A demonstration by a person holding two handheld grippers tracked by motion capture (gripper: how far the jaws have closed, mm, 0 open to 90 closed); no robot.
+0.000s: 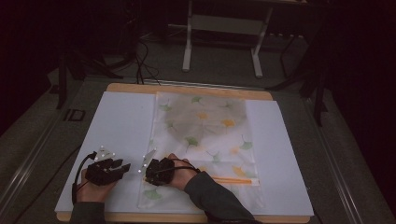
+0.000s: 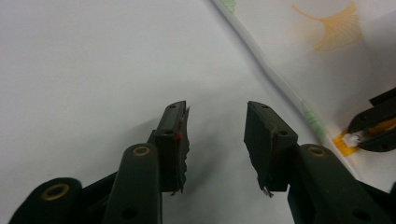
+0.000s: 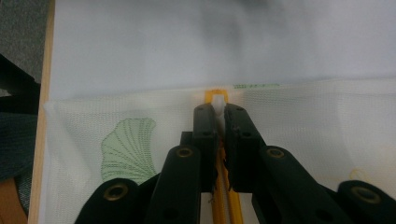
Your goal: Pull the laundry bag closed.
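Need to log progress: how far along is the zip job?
Done: bag lies flat on the board. In hand: right gripper is shut on the white pull at the end of the zip. Left: running the pull along the zip, probably; left gripper open over the board, holding nothing.

Left gripper (image 2: 217,140): jaws apart, nothing between them, low over the table
Right gripper (image 3: 218,119): jaws closed on white zipper pull (image 3: 218,103)
Right forearm (image 1: 212,196): angled in from bottom edge
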